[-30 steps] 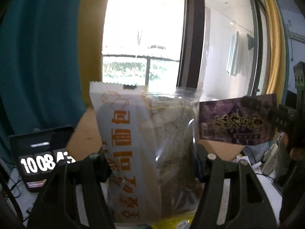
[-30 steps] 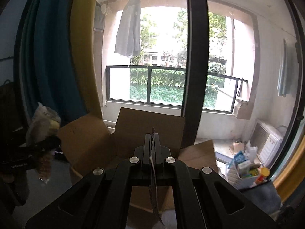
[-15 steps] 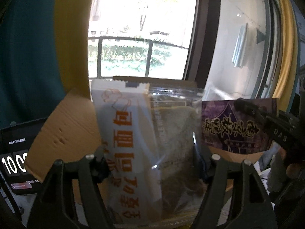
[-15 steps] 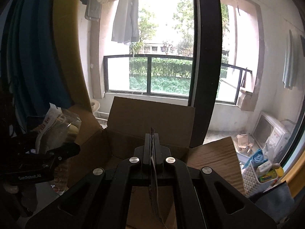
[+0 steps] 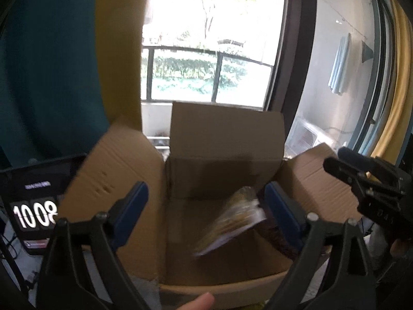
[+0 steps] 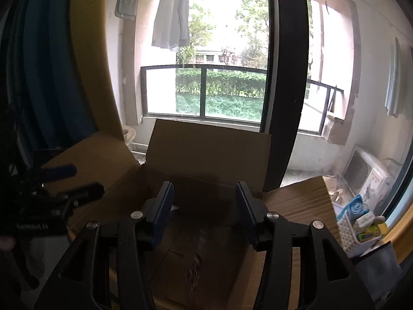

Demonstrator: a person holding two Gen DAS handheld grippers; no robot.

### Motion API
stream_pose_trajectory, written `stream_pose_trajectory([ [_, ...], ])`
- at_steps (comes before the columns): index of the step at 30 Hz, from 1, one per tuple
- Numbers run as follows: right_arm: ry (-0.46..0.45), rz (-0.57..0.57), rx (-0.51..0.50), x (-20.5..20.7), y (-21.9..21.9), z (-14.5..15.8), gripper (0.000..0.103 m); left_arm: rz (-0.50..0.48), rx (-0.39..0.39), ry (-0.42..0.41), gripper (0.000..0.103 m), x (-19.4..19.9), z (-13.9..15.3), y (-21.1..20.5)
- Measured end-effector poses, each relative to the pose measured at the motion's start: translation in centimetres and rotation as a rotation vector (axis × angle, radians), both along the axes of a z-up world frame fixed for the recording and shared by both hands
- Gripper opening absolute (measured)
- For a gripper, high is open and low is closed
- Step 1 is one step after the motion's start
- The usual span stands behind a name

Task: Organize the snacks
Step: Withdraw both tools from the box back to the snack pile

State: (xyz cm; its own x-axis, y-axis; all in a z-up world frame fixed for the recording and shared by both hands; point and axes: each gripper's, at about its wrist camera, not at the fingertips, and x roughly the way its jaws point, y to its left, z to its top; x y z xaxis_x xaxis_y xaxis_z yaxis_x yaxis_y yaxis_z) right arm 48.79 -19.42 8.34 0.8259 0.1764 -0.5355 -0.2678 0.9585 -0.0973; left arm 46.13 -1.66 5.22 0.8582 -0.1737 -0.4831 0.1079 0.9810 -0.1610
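In the left wrist view, the left claw [image 5: 206, 217] has just been opening and stands wide over the open cardboard box [image 5: 222, 139], nothing pressed by its pads. A blurred snack packet [image 5: 235, 222] lies tilted inside the box, below the claw and close to its right-hand finger, its long axis running from the box's far right corner down toward the near wall; it looks to be dropping or just landed. The right claw [image 5: 361, 180] shows at the box's right flap. In the right wrist view, the right claw [image 6: 205, 206] has also just been opening, and its parted pads hold nothing above the box [image 6: 209, 149]. Something dark and blurred [image 6: 196, 268] lies on the box floor directly below; I cannot tell what. Both hands, I judge, are free to leave for the next snack.
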Motion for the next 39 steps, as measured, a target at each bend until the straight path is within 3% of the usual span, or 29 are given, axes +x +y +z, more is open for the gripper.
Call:
stream_pose_trajectory([
  [7,0.003,0.04,-0.007,-5.9,-0.5,1.1,0.053,0.015,-0.013,-0.094,0.094,-6.9,2.6,1.3],
  [12,0.069,0.073,-0.018,-12.4,-2.1,-0.6,0.054,0.036,-0.005,-0.119,0.094,-11.6,2.8,2.5],
  [15,0.112,0.035,-0.04,-15.4,-3.9,-1.7,0.055,0.046,0.007,-0.121,0.094,-14.3,2.7,3.1],
  [21,0.181,-0.033,0.033,-21.1,-6.7,-3.1,0.068,0.057,0.021,-0.107,0.094,-19.2,1.5,3.2],
  [39,0.212,-0.091,0.064,-32.6,-6.3,-6.2,0.07,-0.023,0.004,-0.001,0.095,-30.0,-4.3,1.5],
])
